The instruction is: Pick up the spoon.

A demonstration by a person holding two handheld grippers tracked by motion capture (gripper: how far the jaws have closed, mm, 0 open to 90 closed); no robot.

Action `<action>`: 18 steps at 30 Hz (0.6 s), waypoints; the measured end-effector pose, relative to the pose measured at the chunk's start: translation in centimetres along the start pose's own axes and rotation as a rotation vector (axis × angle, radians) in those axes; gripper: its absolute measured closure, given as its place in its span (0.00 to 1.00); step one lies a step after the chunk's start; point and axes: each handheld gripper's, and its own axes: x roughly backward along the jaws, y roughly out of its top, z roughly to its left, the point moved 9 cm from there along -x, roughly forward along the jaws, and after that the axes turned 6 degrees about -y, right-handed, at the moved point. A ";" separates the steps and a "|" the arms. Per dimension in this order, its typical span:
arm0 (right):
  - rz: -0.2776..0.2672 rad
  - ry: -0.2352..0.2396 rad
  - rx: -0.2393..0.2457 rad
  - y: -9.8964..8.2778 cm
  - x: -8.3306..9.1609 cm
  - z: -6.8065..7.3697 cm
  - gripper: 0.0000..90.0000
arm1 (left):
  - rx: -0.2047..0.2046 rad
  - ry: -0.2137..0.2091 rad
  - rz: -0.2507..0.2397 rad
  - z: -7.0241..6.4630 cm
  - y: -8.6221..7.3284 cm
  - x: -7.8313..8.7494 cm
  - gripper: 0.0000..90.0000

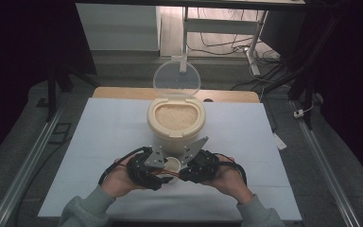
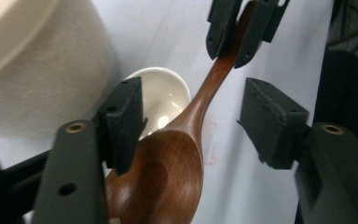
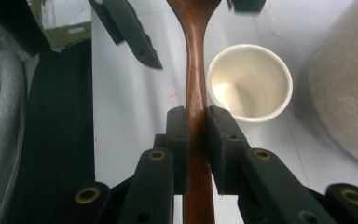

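High view. Rice container, cream, lid tipped back, grain exposed; stands mid-table on the white table cover. Small white cup just in front of it, between the two grippers. Left gripper and right gripper meet close together over the cup; the spoon cannot be made out here.

Left gripper view. Wooden spoon, bowl end lying between this gripper's spread jaws, one pad beside the bowl's edge, the other well apart from it; no grip made. Cup below the spoon's neck; container wall beside it. The other gripper pinches the handle farther up.

Right gripper view. Right gripper pressed together on the spoon handle. Cup just beside the handle, empty.

Step judged: a hand-over or re-grip of the spoon, ahead of scooping rice. Next move calls for the left jaws closing squarely on the spoon before the right lets go.
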 end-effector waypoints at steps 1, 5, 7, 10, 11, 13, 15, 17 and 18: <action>0.001 -0.001 0.006 0.1 0.0 0.1 0.87 | -0.006 -0.005 0.010 -0.1 0.0 -0.1 0.48; 0.008 -0.004 0.036 0.3 0.0 0.5 0.87 | -0.020 -0.025 0.038 -0.3 -0.2 -0.5 0.55; 0.006 -0.003 0.051 0.4 -0.2 0.7 0.87 | -0.022 -0.032 0.048 -0.4 -0.2 -0.6 0.59; 0.010 -0.007 0.068 0.4 -0.1 0.8 0.87 | -0.031 -0.037 0.068 -0.5 -0.4 -0.8 0.64; 0.012 -0.010 0.073 0.4 -0.1 0.9 0.87 | -0.033 -0.038 0.073 -0.5 -0.5 -0.9 0.66; 0.010 -0.012 0.085 0.5 -0.1 1.0 0.87 | -0.042 -0.043 0.083 -0.6 -0.5 -1.0 0.69; 0.014 -0.017 0.098 0.5 -0.1 1.0 0.87 | -0.052 -0.051 0.087 -0.8 -0.6 -1.1 0.73; 0.013 -0.021 0.112 0.5 -0.1 1.2 0.87 | -0.065 -0.060 0.094 -0.9 -0.7 -1.2 0.76; 0.013 -0.022 0.124 0.5 -0.1 1.2 0.87 | -0.071 -0.069 0.097 -1.0 -0.7 -1.2 0.77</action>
